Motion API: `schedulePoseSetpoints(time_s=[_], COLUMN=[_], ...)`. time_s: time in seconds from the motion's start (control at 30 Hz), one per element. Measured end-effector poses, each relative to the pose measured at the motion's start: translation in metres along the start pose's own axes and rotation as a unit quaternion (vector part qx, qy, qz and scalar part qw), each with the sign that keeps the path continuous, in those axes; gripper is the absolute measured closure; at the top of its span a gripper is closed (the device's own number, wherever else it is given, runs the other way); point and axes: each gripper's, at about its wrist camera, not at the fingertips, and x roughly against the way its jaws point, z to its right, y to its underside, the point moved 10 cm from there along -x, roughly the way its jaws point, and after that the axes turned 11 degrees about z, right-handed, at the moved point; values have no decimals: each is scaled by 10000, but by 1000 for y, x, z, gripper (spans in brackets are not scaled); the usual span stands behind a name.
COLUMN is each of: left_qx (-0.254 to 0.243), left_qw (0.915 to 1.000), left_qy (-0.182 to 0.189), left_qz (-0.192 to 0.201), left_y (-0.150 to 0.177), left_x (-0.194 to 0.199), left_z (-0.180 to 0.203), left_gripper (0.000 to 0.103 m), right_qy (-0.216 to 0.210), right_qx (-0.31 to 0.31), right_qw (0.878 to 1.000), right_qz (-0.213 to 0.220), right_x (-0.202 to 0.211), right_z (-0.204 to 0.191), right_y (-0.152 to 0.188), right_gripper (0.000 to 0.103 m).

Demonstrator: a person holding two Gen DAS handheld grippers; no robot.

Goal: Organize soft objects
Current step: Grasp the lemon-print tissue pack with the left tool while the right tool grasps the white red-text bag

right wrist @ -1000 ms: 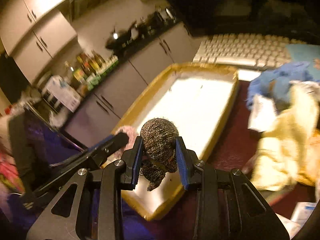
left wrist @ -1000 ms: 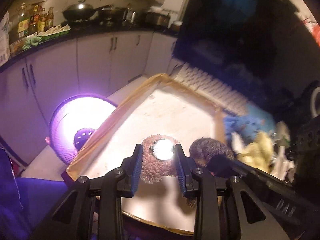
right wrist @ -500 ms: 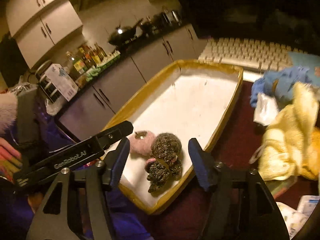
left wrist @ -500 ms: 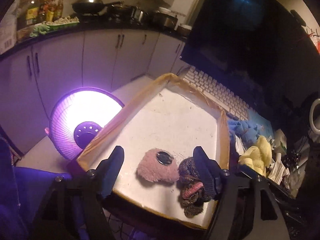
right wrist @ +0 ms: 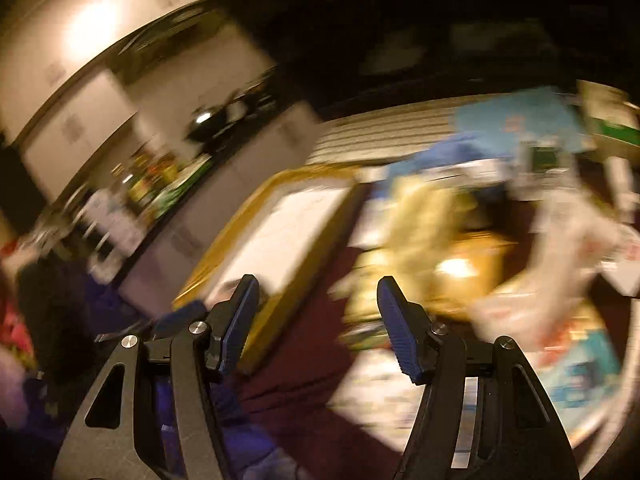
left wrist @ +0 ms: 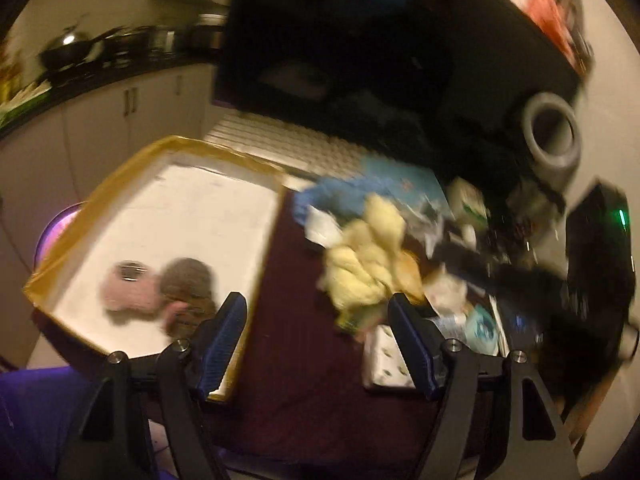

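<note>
Your left gripper [left wrist: 316, 340] has its jaws spread wide with nothing between them, hanging above the dark maroon desk [left wrist: 304, 380] just to the right of the tray [left wrist: 100, 196]. The tray is white inside with a yellow-brown taped rim, and two soft things lie in its near corner: a pink fuzzy piece [left wrist: 128, 290] with a small dark round part on top, and a brown knitted piece [left wrist: 188, 284] touching it on the right. Both are blurred, so finer detail cannot be told.

Ahead and to the right of your left gripper lies a pale yellow soft heap [left wrist: 368, 260] on the desk, with a blue cloth [left wrist: 336, 196] just behind it and scraps of white paper around it. A white keyboard [left wrist: 280, 144] sits beyond the tray, under a dark monitor [left wrist: 360, 48]. A grey roll of tape [left wrist: 552, 140] stands further right.

Your right gripper [right wrist: 316, 324] also has its jaws wide apart and holds nothing. Its view is heavily smeared: you can make out the tray [right wrist: 288, 220] to the left of the jaws, the yellow heap [right wrist: 420, 216] ahead and to the right, and the keyboard [right wrist: 384, 132] behind.
</note>
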Motion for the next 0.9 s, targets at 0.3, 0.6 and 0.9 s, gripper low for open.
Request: schedulePoseSetpoints(time_s=[0.3,0.6,0.9], left_qx=[-335,-831,-323], left_qw=[9946,9882,9933], left_qy=[398,438,598], left_qz=[-898,-1209,-937], left_y=[55,76,63], left_x=[-37,-57,-46], left_z=[48,76,56], left_gripper=[30,30,74], right_qy=[1583,1878,1724], right_qx=[-894,-751,-717], right_qw=[9833,9792,9823], right_qz=[102,-153,144], right_x=[18,-9,0], right_z=[114,127,124], right_y=[-10,-3,-6], right_gripper=[41,61,75])
